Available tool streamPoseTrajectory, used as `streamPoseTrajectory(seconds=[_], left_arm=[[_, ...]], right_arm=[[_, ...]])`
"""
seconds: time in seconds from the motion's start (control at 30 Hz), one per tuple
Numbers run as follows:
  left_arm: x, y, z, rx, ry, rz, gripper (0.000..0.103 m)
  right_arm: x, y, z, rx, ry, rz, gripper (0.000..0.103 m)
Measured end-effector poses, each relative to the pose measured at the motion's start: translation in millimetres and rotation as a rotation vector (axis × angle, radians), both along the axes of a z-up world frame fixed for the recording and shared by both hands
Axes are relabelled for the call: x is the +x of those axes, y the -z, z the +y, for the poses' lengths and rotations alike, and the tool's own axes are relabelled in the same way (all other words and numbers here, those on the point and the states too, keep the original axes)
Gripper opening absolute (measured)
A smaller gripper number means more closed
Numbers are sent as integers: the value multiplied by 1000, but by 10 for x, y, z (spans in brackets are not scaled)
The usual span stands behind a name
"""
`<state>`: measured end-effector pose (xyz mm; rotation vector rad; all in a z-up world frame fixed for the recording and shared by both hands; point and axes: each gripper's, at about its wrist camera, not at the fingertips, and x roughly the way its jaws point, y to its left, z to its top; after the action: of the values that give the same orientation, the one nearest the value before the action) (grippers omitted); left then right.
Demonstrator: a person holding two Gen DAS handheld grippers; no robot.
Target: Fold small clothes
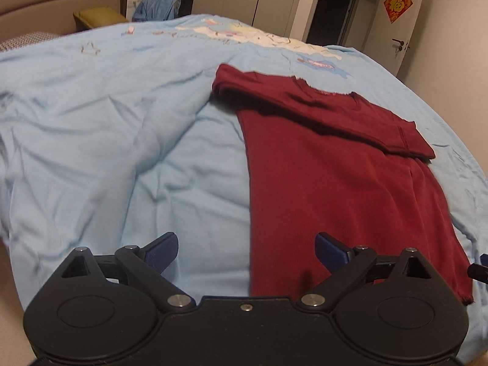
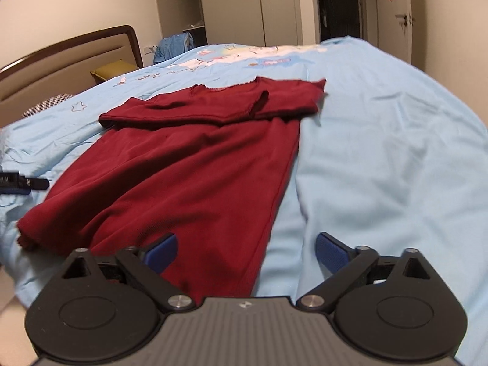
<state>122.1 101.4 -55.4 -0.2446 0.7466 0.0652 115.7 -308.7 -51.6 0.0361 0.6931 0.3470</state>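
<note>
A dark red t-shirt (image 1: pixel 335 183) lies flat on the light blue bedspread (image 1: pixel 122 140), both sleeves folded inward across the chest. My left gripper (image 1: pixel 246 251) hovers over the shirt's near left hem edge, jaws wide apart, nothing between them. In the right wrist view the same t-shirt (image 2: pixel 189 170) stretches away from me. My right gripper (image 2: pixel 246 251) stands open above its near right hem edge, holding nothing. The tip of the other gripper (image 2: pixel 21 181) shows at the left edge.
The bedspread (image 2: pixel 381 158) has a printed cartoon panel (image 1: pixel 259 35) beyond the collar. A headboard (image 2: pixel 61 61), a green pillow (image 2: pixel 111 71), wardrobes (image 2: pixel 231 6) and a white door (image 1: pixel 402 27) lie past the bed.
</note>
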Motion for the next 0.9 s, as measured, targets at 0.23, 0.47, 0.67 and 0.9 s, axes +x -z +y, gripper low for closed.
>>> streamPoseTrajectory(seconds=[0.23,0.47,0.67,0.9], left_arm=[[-202,111,-44,-95,9,50,78],[-189,164,-77,-134,-27,101,54],[-175,95,-218,-121,8,111,7],[-340,-288,-312,17,-19,35,4]], right_arm=[[-248,16,-53,66,-18,38,78],[-248,143,-26,97,10,86,55],[-261,147,-46,98,33,93,10],[-421,-140,-121,9,19,-19,5]])
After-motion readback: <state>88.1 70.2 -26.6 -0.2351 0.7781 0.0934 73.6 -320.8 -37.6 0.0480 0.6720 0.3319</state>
